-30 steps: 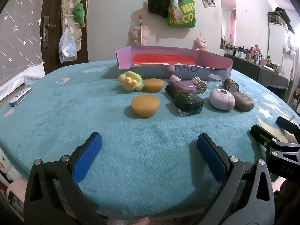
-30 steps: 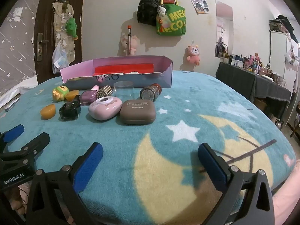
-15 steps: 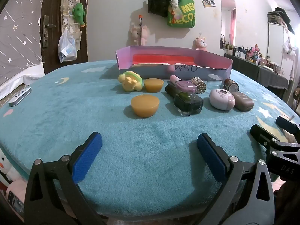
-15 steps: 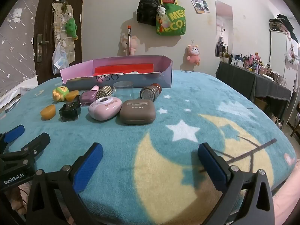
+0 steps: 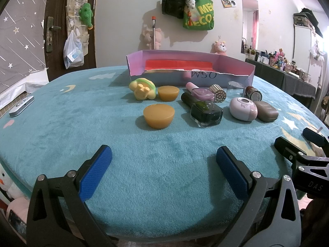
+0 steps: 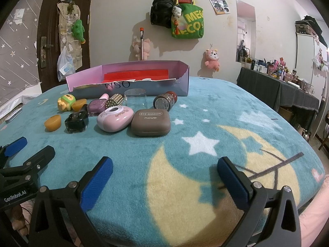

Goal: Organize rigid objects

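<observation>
Both the left tool (image 5: pixel 162 167) and right tool (image 6: pixel 164 178) hover wide open and empty at the blanket's (image 5: pixel 82 119) near edge, while the small items, led by the orange bowl (image 5: pixel 159 115), wait before the open box (image 5: pixel 191 66), presumably their destination.

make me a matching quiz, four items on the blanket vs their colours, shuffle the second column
Things:
1. eye shadow case
2. frog toy
3. nearer wax puck
4. square bottle beside that puck

Colours:
A. amber orange
B. very dark, almost black
C. brown
D. yellow and green

Pairs: 1-C, 2-D, 3-A, 4-B
</observation>
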